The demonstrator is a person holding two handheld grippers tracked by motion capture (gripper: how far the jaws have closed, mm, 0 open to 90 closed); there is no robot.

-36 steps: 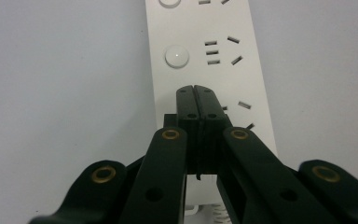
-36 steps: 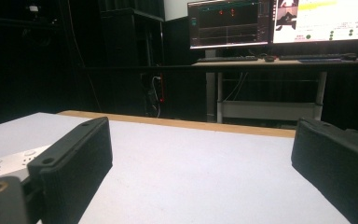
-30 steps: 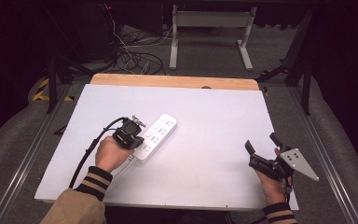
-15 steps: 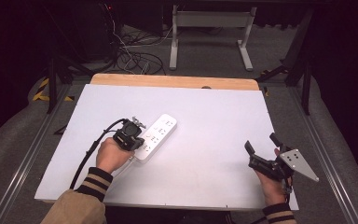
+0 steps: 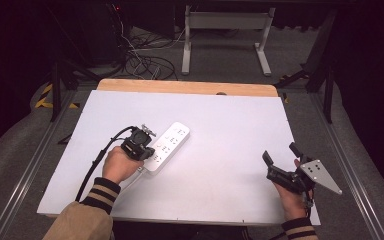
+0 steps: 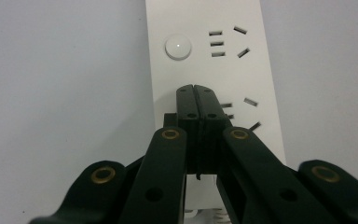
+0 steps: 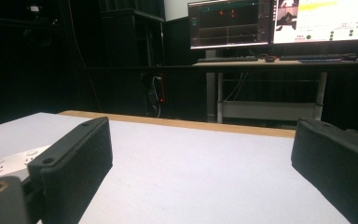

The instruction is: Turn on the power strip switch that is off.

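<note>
On the white table in this dark room, the white power strip lies left of the middle, running diagonally. My left gripper has its jaws pressed together with nothing between them, tips over the strip's sockets near its round button. My right gripper rests near the table's right edge, well apart from the strip, jaws spread wide and empty.

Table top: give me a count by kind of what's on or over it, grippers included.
White power strip: 1
Handheld grippers: 2, the left gripper shut above the strip, the right gripper open at the table's right edge
Total: 3
</note>
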